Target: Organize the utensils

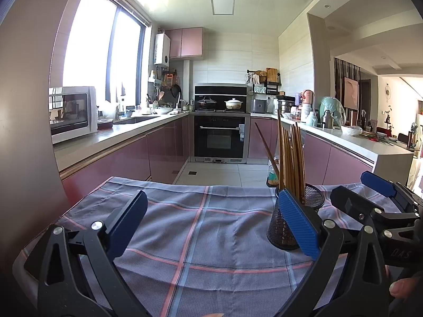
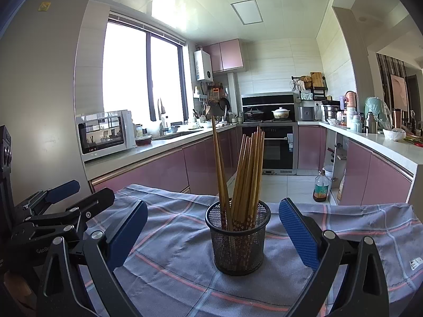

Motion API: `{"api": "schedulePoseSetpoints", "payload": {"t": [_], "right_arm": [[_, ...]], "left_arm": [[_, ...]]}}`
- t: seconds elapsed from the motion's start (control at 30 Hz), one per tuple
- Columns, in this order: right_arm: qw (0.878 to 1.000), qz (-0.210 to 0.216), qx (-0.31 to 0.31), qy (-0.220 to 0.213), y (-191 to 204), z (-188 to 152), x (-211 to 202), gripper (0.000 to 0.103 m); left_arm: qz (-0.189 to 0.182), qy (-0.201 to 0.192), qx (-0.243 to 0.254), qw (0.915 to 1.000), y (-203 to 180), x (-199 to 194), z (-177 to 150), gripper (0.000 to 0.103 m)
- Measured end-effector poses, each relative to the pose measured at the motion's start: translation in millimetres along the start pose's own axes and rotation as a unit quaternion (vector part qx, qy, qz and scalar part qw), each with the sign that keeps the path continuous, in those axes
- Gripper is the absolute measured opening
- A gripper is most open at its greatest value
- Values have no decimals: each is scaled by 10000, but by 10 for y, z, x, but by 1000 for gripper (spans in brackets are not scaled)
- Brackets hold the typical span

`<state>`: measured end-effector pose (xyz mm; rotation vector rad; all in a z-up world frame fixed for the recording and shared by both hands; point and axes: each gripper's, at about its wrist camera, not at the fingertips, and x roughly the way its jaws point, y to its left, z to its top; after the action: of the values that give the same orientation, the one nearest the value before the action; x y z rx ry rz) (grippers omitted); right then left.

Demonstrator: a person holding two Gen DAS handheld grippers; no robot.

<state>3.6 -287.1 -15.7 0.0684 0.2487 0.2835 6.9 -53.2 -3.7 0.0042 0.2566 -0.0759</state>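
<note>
Chopsticks [image 2: 246,174] stand in the mesh cup [image 2: 238,237] on the cloth-covered surface [image 2: 343,237], between my empty, spread right jaws, left jaws likewise apart; I judge a careless nudge could tip the cup.

Checked cloth [image 2: 343,237], white microwave [image 2: 105,134], black oven [image 2: 275,145], floor-standing bottle [image 2: 321,186], pink cabinets [image 2: 158,171].

left claw [image 1: 214,227]: black angular frame, ribbed blue pads, round silver screw heads
right claw [image 2: 214,233]: same black frame, blue textured pads, silver pivot screws
markings: white "DAS" lettering, partly cut off, on right claw body, seen from left wrist view
</note>
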Motion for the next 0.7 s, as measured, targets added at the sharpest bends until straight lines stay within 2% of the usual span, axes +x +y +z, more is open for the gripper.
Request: {"api": "schedulePoseSetpoints", "payload": {"t": [0.7], "right_arm": [[10000, -9, 28, -8, -2, 5, -15, 96]], "left_arm": [[-23, -10, 6, 10000, -23, -3, 18, 97]]}}
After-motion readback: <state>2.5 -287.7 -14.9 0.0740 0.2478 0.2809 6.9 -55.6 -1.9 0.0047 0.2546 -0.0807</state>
